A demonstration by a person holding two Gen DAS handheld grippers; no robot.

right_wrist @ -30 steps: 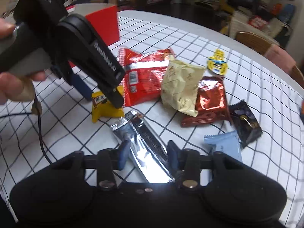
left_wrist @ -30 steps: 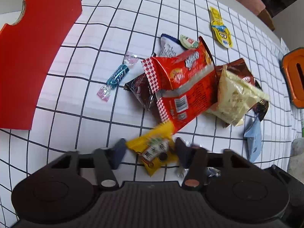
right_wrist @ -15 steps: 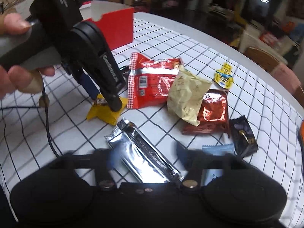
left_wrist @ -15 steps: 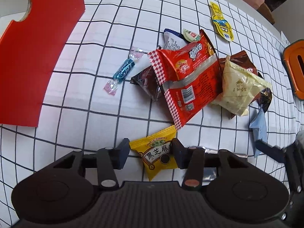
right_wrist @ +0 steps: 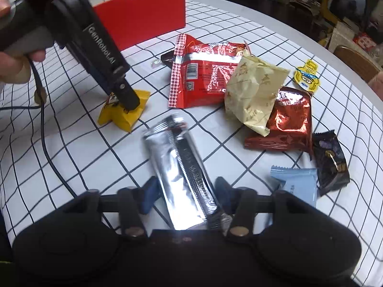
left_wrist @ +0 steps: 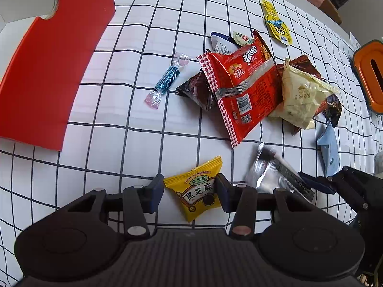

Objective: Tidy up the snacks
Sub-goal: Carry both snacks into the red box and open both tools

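Observation:
My left gripper (left_wrist: 190, 186) is shut on a yellow sesame snack packet (left_wrist: 198, 189), pinched by its sides just above the checked tablecloth. The right wrist view shows that same gripper (right_wrist: 126, 102) coming down onto the yellow packet (right_wrist: 126, 114), a hand (right_wrist: 14, 59) gripping its handle. My right gripper (right_wrist: 186, 192) has its jaws closing on a long silver packet (right_wrist: 182, 167); the pads touch its sides and its far end is blurred. The red open box (left_wrist: 47, 71) stands at the far left.
A pile lies ahead: a big red packet (left_wrist: 244, 88), a cream packet (left_wrist: 301, 98), a brown foil packet (right_wrist: 287, 124), a dark packet (right_wrist: 330, 162) and a light blue one (right_wrist: 296, 184). A blue wrapped candy (left_wrist: 167, 80) lies alone. An orange container (left_wrist: 369, 71) sits far right.
My right gripper opened wide off the silver packet and has closed round it again; the packet's far end has shifted. My left gripper has carried the yellow packet slightly away from the pile.

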